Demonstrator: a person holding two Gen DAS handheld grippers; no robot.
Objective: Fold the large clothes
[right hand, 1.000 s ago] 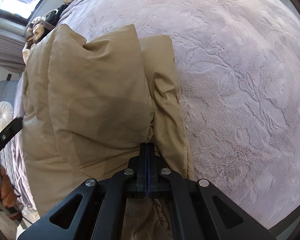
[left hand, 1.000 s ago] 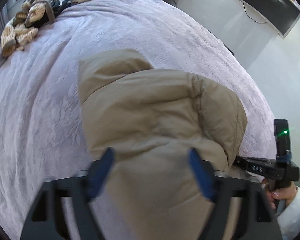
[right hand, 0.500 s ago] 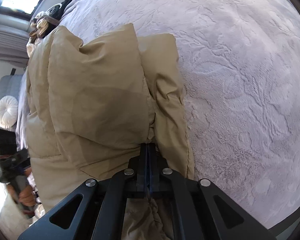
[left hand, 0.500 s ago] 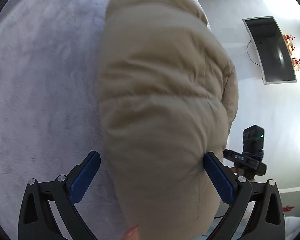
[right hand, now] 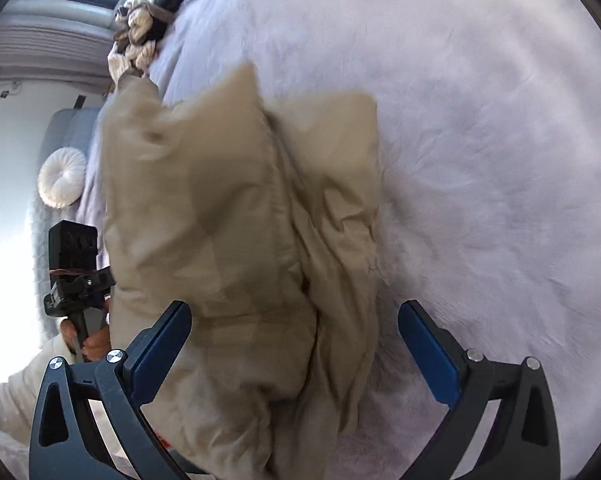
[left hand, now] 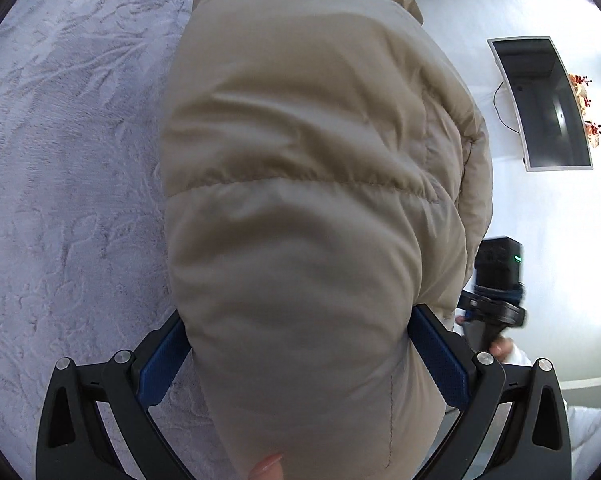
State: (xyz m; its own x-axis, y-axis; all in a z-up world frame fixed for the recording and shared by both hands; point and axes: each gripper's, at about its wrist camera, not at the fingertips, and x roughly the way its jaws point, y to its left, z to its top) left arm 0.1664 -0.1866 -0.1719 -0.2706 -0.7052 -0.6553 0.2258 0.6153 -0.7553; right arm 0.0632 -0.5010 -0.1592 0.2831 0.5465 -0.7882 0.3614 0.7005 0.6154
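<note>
Two grippers work one beige puffer jacket [right hand: 228, 240] lying on the bed [right hand: 480, 140]: the right gripper [right hand: 294, 344] has just sprung wide, pads clear of the cloth, while the left gripper [left hand: 296, 354] brackets a fat padded roll, its squeeze impossible to judge. Light, springy, slippery stuff, I think, best pinched at a stitched seam; beyond the jacket a clothes heap [right hand: 140, 40] lies well clear

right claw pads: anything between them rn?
Yes. In the right wrist view the tan puffer jacket lies between the right claw pads, filling the left part of the gap; the jaws have just opened, right pad clear over the bedspread.
</note>
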